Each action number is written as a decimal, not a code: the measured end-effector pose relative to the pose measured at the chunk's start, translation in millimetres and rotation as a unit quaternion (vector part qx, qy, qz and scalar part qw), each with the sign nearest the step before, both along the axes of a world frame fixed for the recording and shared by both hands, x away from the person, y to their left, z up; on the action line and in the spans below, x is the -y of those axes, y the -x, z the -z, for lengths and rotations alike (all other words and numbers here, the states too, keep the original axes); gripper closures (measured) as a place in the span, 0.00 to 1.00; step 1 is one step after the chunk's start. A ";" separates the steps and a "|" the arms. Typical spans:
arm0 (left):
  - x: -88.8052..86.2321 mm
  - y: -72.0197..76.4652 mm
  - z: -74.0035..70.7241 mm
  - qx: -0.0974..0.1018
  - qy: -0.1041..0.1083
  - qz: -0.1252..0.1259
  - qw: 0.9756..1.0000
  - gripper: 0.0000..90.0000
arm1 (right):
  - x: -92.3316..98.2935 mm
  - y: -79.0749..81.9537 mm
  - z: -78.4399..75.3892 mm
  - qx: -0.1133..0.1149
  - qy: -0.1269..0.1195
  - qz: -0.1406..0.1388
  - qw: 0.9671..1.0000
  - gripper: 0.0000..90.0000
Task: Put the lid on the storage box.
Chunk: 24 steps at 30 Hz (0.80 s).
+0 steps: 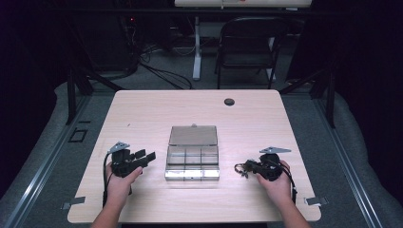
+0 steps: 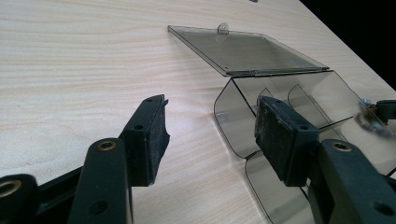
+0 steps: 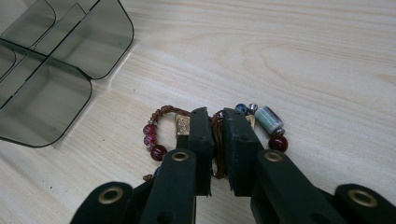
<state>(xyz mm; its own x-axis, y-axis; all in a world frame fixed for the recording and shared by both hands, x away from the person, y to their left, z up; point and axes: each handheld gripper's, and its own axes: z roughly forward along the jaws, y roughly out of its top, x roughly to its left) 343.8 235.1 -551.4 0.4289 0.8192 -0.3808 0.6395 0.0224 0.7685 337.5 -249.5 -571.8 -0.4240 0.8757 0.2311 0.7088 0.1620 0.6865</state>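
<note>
Your right gripper (image 3: 215, 135) is clamped on the beaded bracelet (image 3: 154, 140), lower centre of its view, bare table (image 3: 303, 56) to its right. The clear box (image 3: 51, 70) sits upper left. Your left gripper (image 2: 210, 130) gapes empty beside the box's near corner.

The high view looks forward and down over the whole table (image 1: 142, 109) from the person's side. Each gripper view sits low and close, looking along its own jaws. All three share the clear box (image 1: 193, 159) (image 2: 280, 88) (image 3: 46, 70) mid-table.
</note>
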 end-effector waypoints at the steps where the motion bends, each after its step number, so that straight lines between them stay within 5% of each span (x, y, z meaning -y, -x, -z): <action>1: -0.2 0.0 0.0 0.000 0.000 0.000 1.000 0.49 | 0.0 0.0 0.0 0.000 0.000 0.000 1.000 0.93; 24: -1.0 0.3 0.5 0.000 -0.001 -0.002 1.000 0.49 | 0.5 5.3 -10.2 0.023 -0.002 -0.005 1.000 0.96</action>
